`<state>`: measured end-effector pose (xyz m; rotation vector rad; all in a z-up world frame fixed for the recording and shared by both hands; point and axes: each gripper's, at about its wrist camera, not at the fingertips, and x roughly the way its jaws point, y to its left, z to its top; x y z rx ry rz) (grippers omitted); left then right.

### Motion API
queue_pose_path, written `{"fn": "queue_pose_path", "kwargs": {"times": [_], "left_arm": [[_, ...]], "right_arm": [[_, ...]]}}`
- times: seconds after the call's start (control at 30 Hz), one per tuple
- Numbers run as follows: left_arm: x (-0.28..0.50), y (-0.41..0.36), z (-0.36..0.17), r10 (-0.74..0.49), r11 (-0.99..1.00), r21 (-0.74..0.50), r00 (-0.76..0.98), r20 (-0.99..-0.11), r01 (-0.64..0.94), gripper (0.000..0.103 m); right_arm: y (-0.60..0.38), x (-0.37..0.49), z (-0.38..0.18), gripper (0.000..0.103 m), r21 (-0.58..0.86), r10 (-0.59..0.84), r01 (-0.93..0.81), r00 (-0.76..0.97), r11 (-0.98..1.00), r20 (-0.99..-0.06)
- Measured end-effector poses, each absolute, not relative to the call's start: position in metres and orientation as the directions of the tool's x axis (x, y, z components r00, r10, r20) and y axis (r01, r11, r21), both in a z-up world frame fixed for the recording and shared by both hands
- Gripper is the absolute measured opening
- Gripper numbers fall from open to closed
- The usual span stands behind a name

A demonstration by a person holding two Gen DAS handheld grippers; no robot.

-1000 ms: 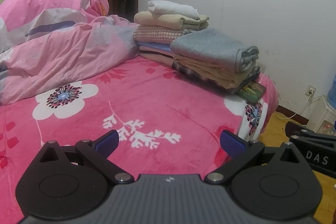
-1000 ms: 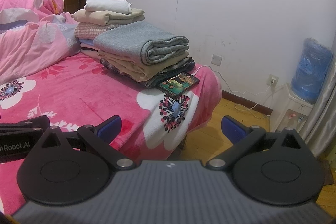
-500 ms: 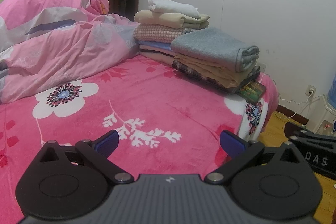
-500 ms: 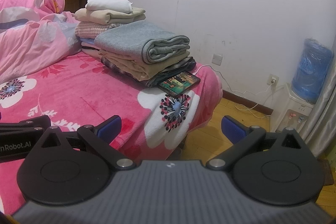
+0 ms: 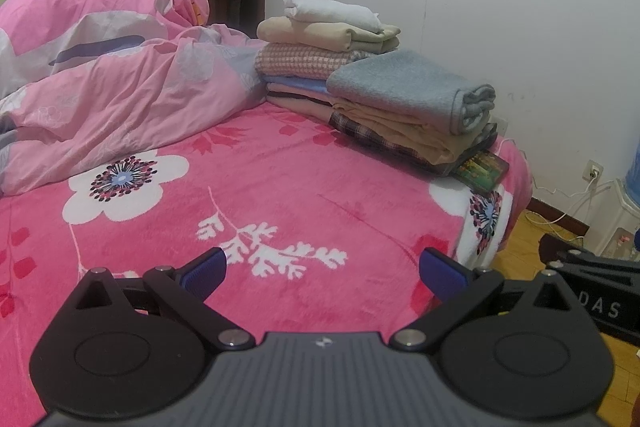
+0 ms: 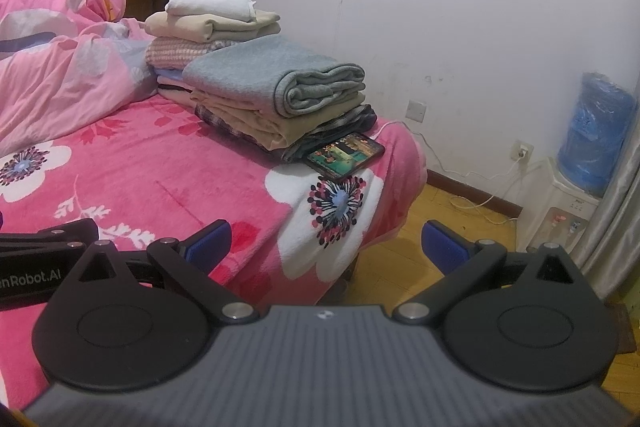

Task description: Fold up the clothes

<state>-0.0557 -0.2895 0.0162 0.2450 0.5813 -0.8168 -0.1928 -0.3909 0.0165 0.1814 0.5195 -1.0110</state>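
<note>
At far left in the left wrist view, a rumpled pink duvet (image 5: 104, 67) is heaped against the wall, on a bed (image 5: 280, 195) covered by a pink flowered blanket. The left gripper (image 5: 322, 269) hovers low over the near part of the blanket, its blue-padded fingers (image 5: 204, 271) spread wide with nothing between them. Beyond it, at the bed's far corner, lie the clothes (image 5: 376, 95), already folded into two touching stacks: the rear one topped by a white piece, the front one by a grey towel (image 5: 416, 95).

This view shows only an edge of the phone (image 5: 482, 169) peeking out from under the front stack; the right wrist view shows the whole lit screen of the phone (image 6: 346, 155) lying just beside the clothes (image 6: 264, 95).

The right gripper (image 6: 324, 247) hangs over the bed's edge, its jaws also wide apart and empty. Only its camera takes in the wooden floor (image 6: 460, 223) and, at far right, a water dispenser (image 6: 592, 163) with a blue bottle.
</note>
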Motion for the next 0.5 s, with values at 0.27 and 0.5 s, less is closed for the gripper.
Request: {"fn": "queue_pose_path", "kwargs": {"times": [0.27, 0.5], "left_arm": [[-0.0544, -0.2902, 0.0159, -0.611, 0.671, -0.013, 0.543, -0.577, 0.741, 0.103], [-0.0549, -0.2912, 0.0149, -0.608, 0.672, -0.012, 0.543, -0.580, 0.740, 0.103]], "right_arm": [[-0.3887, -0.1917, 0.0162, 0.102, -0.093, -0.759, 0.843, 0.423, 0.530, -0.494], [-0.3890, -0.1914, 0.0158, 0.102, -0.093, -0.760, 0.843, 0.423, 0.530, -0.494]]}}
